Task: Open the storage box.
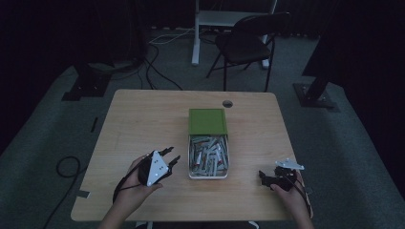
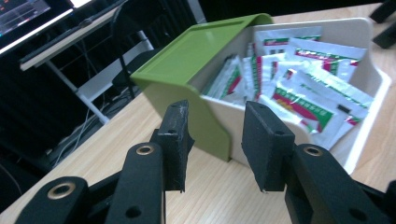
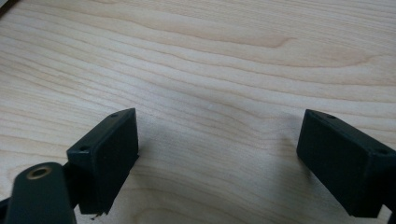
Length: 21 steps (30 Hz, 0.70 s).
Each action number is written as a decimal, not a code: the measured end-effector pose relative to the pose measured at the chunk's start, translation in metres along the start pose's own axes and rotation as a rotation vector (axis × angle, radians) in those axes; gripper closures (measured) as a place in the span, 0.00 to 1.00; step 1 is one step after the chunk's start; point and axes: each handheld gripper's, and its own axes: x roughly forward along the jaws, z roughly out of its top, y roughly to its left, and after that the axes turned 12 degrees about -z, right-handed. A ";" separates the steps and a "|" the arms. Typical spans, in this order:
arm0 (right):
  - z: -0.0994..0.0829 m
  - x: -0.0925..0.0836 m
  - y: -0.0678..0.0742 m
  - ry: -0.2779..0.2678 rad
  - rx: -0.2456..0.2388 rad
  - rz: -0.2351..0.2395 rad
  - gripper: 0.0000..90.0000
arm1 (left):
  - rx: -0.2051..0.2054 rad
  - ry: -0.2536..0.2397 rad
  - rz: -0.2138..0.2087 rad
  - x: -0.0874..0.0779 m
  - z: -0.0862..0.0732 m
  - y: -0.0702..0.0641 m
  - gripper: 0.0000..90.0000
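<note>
The white box [image 1: 208, 175] with green lid [image 1: 206, 121] stands mid-bench [image 1: 143, 114], holding white sachets [image 2: 299, 100] with red-green labels whose print is too small to read; left gripper [image 1: 171, 157], jaws apart and empty, just beside it; right gripper [image 1: 262, 175], jaws wide apart, over bare wood.

Olive-green lid [image 2: 196, 46] on a cream box [image 2: 369, 70], white sachets [image 2: 303, 100] with red-and-green bands, pale wood-grain table [image 3: 210, 56].
</note>
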 end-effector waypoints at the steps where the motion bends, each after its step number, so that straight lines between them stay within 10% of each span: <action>1: 0.000 0.000 0.000 0.000 0.000 0.000 0.14 | -0.009 0.001 0.004 -0.001 -0.002 0.002 0.69; 21: 0.000 0.000 0.000 0.000 0.000 0.000 0.14 | -0.169 0.005 0.094 -0.022 -0.040 0.026 0.69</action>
